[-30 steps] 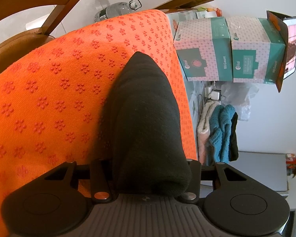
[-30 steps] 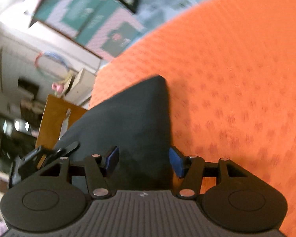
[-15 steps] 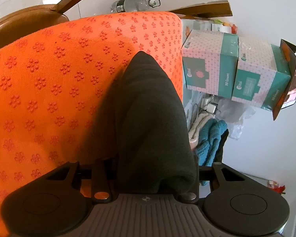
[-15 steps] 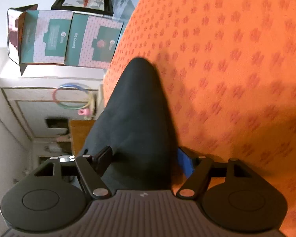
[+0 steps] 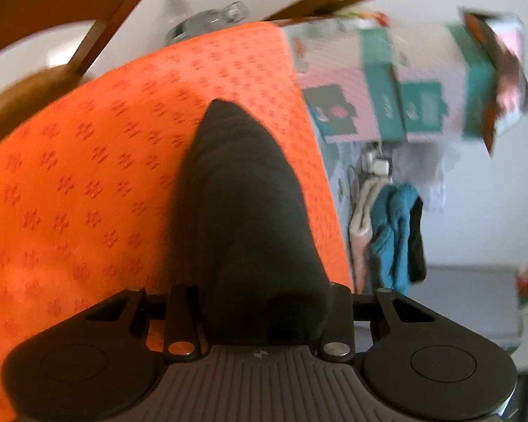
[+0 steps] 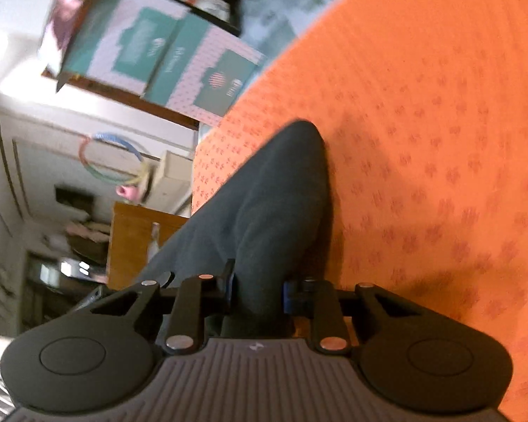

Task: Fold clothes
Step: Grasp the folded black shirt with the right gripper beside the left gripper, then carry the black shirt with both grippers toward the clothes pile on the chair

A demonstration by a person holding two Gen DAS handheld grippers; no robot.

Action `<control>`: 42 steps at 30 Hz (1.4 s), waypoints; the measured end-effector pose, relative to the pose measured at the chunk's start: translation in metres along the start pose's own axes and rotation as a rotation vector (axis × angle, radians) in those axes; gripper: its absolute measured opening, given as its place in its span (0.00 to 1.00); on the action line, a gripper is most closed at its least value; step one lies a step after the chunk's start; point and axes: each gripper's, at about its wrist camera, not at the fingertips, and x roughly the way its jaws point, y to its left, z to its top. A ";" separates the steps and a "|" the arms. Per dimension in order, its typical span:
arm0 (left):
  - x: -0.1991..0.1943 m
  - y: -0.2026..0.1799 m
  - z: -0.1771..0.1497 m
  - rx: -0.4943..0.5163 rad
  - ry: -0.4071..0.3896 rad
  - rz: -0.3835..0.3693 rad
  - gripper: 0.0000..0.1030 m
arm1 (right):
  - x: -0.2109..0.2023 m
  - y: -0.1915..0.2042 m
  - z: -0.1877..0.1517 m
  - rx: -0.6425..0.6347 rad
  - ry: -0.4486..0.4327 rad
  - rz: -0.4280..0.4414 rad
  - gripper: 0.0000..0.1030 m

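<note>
Left gripper: jaws closed on a thick bunch of the dark garment, the cloth filling the whole gap between them. Right gripper: jaws drawn in close on a narrower fold of the same garment, with its blue pads pressing the cloth from both sides.

The garment runs forward from each grip to a rounded tip that appears to meet the orange mat — whether the rest lies flat or hangs clear cannot be told. Holding it at two points keeps an edge taut between the hands, which suits carrying that edge over for a fold or lowering it square onto the mat.

Both views are blurred. Boxes and hanging cloths stand beyond the mat's edge.
</note>
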 end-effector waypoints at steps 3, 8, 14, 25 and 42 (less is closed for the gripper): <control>-0.003 -0.015 -0.011 0.101 -0.001 0.010 0.40 | -0.017 0.016 -0.003 -0.090 -0.030 -0.051 0.24; -0.009 -0.039 -0.030 0.269 -0.002 0.027 0.40 | -0.050 0.019 -0.012 -0.125 -0.078 -0.088 0.24; 0.007 -0.066 -0.067 0.389 0.070 0.019 0.40 | -0.096 0.003 -0.030 -0.092 -0.148 -0.123 0.24; 0.049 -0.118 -0.148 0.568 0.214 -0.023 0.40 | -0.206 -0.052 -0.058 0.014 -0.319 -0.178 0.24; 0.129 -0.178 -0.354 0.521 0.183 -0.065 0.40 | -0.406 -0.192 -0.027 -0.061 -0.374 -0.187 0.24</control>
